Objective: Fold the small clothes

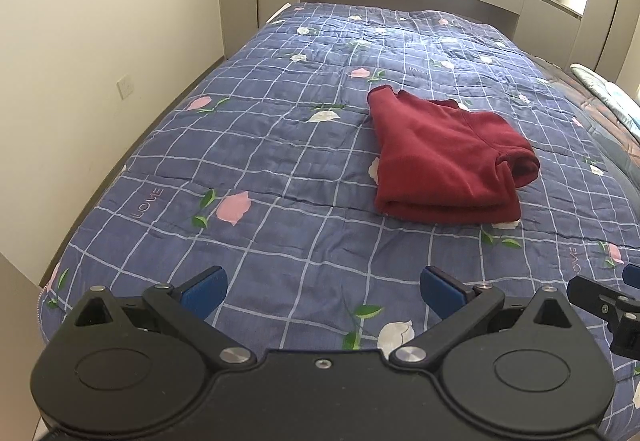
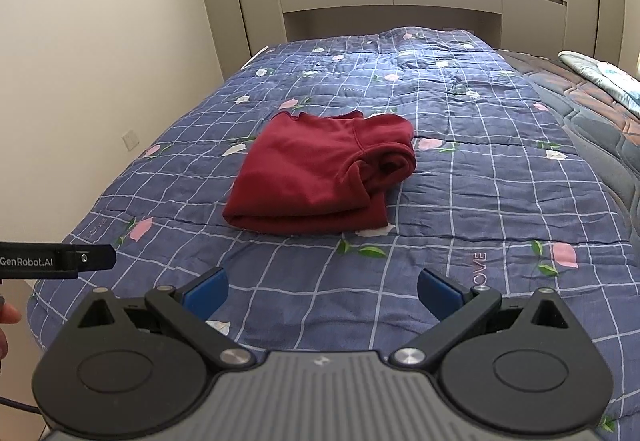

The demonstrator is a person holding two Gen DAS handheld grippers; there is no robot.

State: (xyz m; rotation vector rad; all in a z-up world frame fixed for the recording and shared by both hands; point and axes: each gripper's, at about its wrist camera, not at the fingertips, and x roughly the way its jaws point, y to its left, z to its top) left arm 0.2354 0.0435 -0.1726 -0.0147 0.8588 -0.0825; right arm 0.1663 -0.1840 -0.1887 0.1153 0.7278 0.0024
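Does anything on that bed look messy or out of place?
Slightly. The dark red fleece garment lies folded on the blue checked floral quilt, but a rolled sleeve bulges loose at its right side, so the fold isn't flat. Both open grippers, left and right, hover clear of it.

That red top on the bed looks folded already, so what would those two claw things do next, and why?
Probably move the right gripper forward to the rolled sleeve bulging at the right side of the dark red folded fleece top and tuck it flat. Both grippers hang open, holding nothing, short of the garment on the blue checked floral quilt; the left gripper could steady it.
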